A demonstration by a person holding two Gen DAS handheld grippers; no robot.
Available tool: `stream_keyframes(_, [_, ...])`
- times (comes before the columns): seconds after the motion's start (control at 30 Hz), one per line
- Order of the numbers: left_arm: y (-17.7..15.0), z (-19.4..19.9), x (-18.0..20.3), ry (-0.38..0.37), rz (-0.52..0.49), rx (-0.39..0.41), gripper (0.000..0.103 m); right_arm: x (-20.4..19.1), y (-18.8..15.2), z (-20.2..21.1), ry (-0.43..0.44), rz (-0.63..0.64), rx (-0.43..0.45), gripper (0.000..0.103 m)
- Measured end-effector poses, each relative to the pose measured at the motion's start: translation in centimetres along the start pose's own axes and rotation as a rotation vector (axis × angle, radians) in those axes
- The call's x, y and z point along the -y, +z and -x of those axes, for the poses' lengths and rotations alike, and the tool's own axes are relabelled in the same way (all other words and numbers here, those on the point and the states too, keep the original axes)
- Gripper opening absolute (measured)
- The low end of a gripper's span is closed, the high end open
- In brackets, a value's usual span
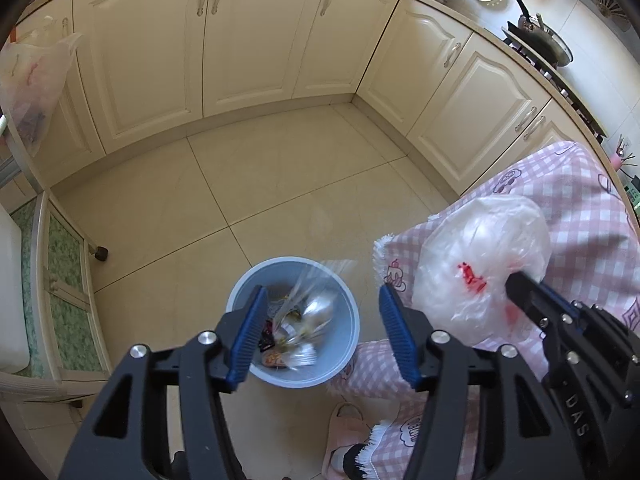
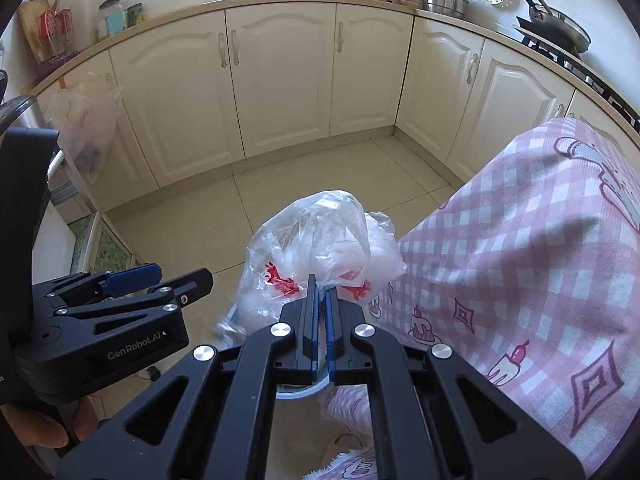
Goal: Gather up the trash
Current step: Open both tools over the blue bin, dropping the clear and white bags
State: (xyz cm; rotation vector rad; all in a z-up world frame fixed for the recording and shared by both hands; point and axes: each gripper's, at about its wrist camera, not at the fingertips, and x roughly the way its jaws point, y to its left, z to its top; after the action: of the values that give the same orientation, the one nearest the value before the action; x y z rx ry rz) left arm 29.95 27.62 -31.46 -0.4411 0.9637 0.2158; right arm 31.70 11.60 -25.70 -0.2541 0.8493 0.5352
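Two grippers hang over the floor: your left gripper [image 1: 324, 336] stands apart with nothing between its pads, directly above the blue bin [image 1: 352, 320], where a blurred clear wrapper [image 1: 308, 320] seems to lie among the trash. Your right gripper [image 2: 320, 320] is clamped on a crumpled plastic bag [image 2: 320, 236] beside your checked pink trousers [image 2: 520, 260].

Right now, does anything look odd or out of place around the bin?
A clear wrapper is blurred above the bin, apparently dropping in. Otherwise nothing is spilled on the floor.
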Motion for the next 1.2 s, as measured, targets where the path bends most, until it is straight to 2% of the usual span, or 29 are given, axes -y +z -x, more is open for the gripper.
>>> stream_keyframes(0.2, [-0.6,0.4,-0.9,0.016,0.03,-0.009,0.068,-0.5,-0.1,-0.5,0.014,0.004,-0.014,0.002])
stream_keyframes(0.47, [-0.8,1.3,-3.2,0.024,0.088,0.004,0.068,-1.5,-0.1,-1.3,0.034,0.01,-0.041,0.002])
stream_keyframes(0.67, [-0.8,1.9,-3.3,0.018,0.084,0.018,0.068,-2.1,0.3,-1.9,0.037,0.011,-0.04,0.002])
stream_keyframes(0.87, [-0.6,2.5,-2.8,0.009,0.076,0.021,0.069,-1.9,1.4,-2.2,0.001,0.009,-0.018,0.013])
stream_keyframes(0.93, [-0.5,2.9,-2.4,0.004,0.067,0.03,0.069,-1.6,1.7,-1.7,-0.013,0.009,-0.004,0.021])
stream_keyframes(1.2, [-0.7,6.1,-0.4,-0.009,0.014,0.076,0.069,-0.3,1.5,3.1,-0.045,-0.002,0.056,0.027])
